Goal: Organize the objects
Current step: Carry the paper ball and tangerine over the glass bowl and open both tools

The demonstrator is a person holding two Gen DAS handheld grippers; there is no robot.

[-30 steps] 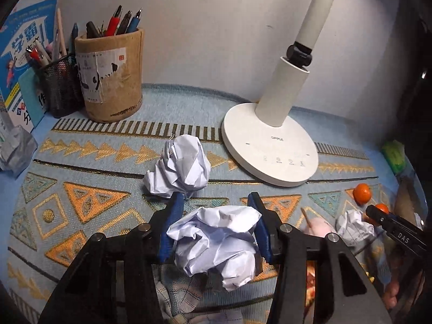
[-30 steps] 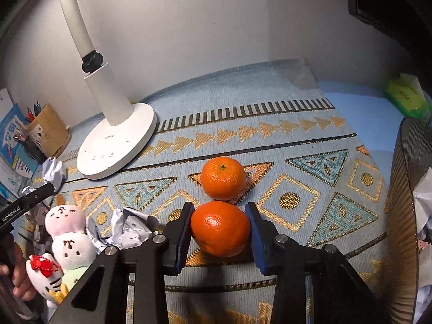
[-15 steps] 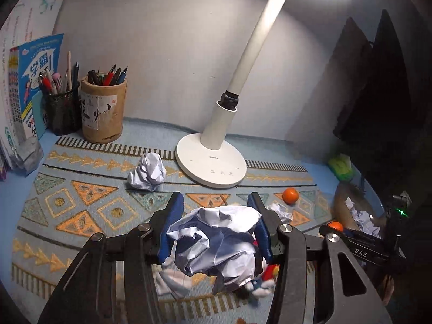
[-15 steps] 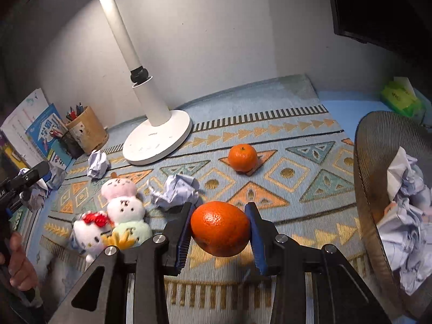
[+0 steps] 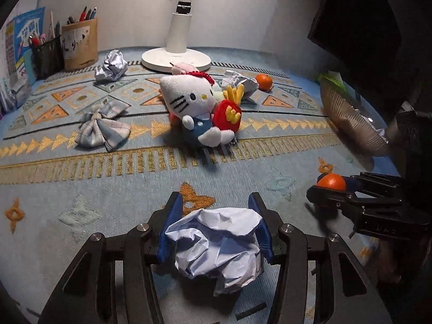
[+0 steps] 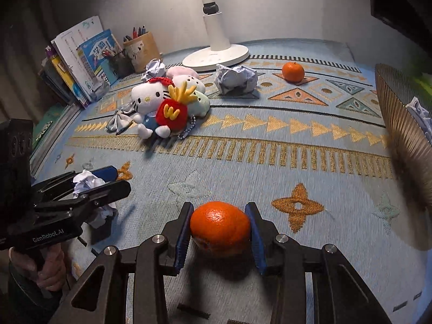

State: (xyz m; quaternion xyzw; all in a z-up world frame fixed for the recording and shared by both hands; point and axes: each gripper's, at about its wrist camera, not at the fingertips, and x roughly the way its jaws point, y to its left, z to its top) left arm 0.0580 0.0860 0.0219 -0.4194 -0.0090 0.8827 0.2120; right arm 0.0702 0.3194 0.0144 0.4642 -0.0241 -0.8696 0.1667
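Both grippers have pulled back from the cluttered far part of the mat toward its near edge, each carrying its load with it. The left gripper (image 5: 214, 225) pinches a crumpled paper ball (image 5: 216, 245) between its blue pads, at the bottom centre of the left wrist view. The right gripper (image 6: 219, 228) is clamped on an orange (image 6: 220, 228), bottom centre of its own view, lifted above the patterned mat (image 6: 270, 162).

As for progress, the tidying looks partly done. A ribbed basket (image 6: 399, 124) at the right edge already holds some crumpled paper, so I judge it to be the place for paper waste; where the orange belongs I cannot tell.

Left on the mat: a second orange (image 6: 293, 72) in the upper right, a paper wad (image 6: 236, 78) just in front of the lamp base (image 6: 216, 56), another paper wad (image 5: 112, 64) near the pen holder (image 5: 80, 43) in the upper left, a plush cat (image 5: 189, 102) lying on other soft toys at centre, and a checked bow (image 5: 101, 124) to its left. Two carried items still need setting down, and several more pickups likely follow.
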